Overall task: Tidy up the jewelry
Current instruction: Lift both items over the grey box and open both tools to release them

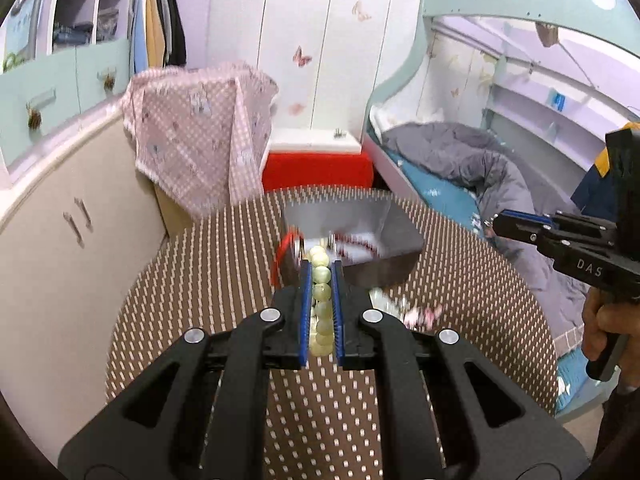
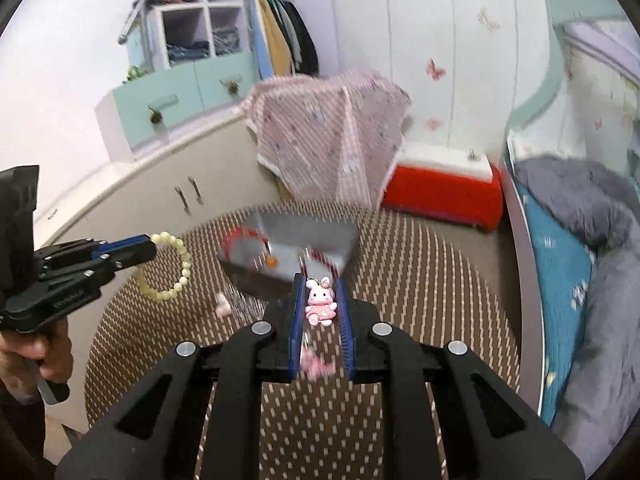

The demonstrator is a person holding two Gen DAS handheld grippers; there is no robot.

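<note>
My left gripper (image 1: 321, 270) is shut on a pale green bead bracelet (image 1: 322, 308), which hangs as a loop from it in the right wrist view (image 2: 168, 268), left of the grey tray (image 2: 344, 252). My right gripper (image 2: 319, 284) is shut on a pink bunny charm (image 2: 320, 306) and holds it above the table, just in front of the tray. The tray (image 1: 400, 236) sits on the round dotted brown table (image 1: 200, 280) and holds a red bracelet (image 1: 282, 254) and other blurred pieces. Another pink charm (image 1: 422, 316) lies on the table right of my left gripper.
A small pink piece (image 2: 222, 304) lies on the table left of my right gripper. A pink checked cloth (image 1: 200, 136) covers something behind the table. A red and white box (image 1: 316, 160) stands on the floor beyond. A bed with grey bedding (image 1: 480, 168) is to the right, cabinets to the left.
</note>
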